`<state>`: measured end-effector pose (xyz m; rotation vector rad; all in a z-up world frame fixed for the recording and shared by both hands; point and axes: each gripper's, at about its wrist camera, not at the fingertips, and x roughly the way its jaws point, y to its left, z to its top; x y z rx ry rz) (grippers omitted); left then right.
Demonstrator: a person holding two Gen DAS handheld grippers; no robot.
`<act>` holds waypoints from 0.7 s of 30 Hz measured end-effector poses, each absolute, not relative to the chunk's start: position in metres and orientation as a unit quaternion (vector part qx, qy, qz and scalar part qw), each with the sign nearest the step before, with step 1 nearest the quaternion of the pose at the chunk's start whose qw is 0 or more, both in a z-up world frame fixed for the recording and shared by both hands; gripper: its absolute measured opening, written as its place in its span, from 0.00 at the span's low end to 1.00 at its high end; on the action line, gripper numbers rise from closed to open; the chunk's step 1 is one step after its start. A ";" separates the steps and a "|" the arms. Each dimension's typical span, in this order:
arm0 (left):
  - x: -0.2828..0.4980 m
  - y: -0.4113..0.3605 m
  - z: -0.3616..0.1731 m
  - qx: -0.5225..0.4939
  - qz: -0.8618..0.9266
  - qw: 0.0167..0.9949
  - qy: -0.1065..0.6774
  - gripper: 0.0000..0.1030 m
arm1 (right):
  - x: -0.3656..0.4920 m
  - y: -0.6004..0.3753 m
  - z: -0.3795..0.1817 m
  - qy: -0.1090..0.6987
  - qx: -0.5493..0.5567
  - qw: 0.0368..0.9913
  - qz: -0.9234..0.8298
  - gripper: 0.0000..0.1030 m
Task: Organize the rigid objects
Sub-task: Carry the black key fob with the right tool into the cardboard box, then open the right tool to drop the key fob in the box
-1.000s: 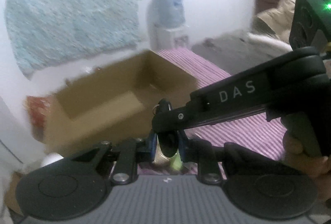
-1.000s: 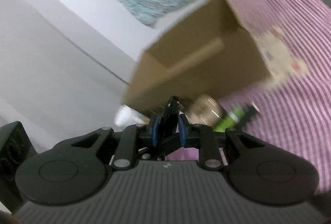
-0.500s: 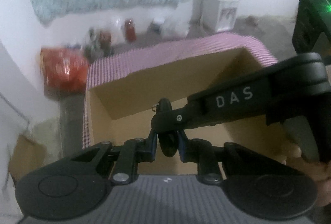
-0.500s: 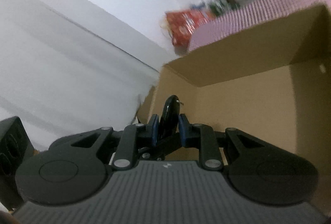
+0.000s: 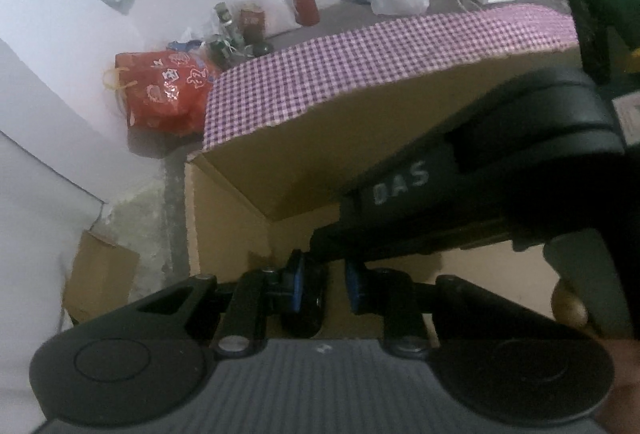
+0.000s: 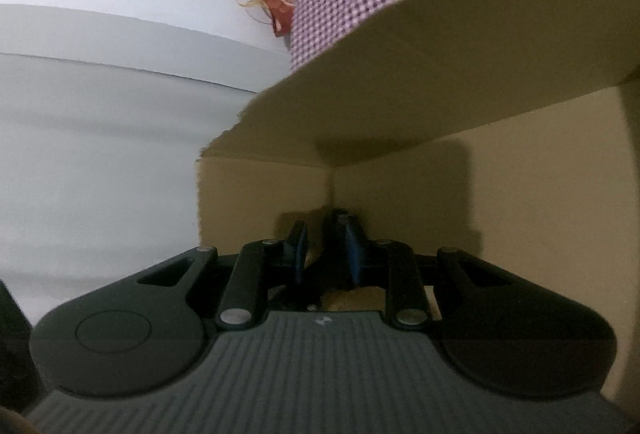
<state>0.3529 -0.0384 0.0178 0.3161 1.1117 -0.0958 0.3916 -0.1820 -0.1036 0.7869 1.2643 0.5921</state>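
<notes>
a: step in hand: dropping the black piece point(image 5: 304, 308) into the box point(image 5: 320, 153). where is it?
b: low in a box corner, between both claws. the left claw point(image 5: 324, 290) has just been easing open. the piece leans on one pad and light shows at the other, so i log it released.
a: right claw point(image 6: 326, 254)?
b: the piece lies against one pad, with a sliver of gap at the other. pinched or not, i cannot tell.
a: how do i finish cleanly?
b: my judgement: open both wide, let it settle, then lift straight up, clear of the walls.
a: box contents?
b: bare cardboard where i can see; the floor under the claws is hidden. the box sits on the cloth point(image 5: 360, 65).
</notes>
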 end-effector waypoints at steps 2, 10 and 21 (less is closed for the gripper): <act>0.347 -0.038 0.025 0.145 -0.047 0.842 0.517 0.28 | 0.390 -0.186 -0.099 0.559 0.355 0.700 0.268 0.21; 0.295 -0.035 0.087 0.120 -0.084 0.885 0.441 0.63 | 0.341 -0.240 -0.034 0.490 0.370 0.736 0.284 0.22; 0.161 -0.035 0.130 0.067 -0.198 0.913 0.350 0.89 | 0.160 -0.367 0.046 0.351 0.352 0.815 0.297 0.29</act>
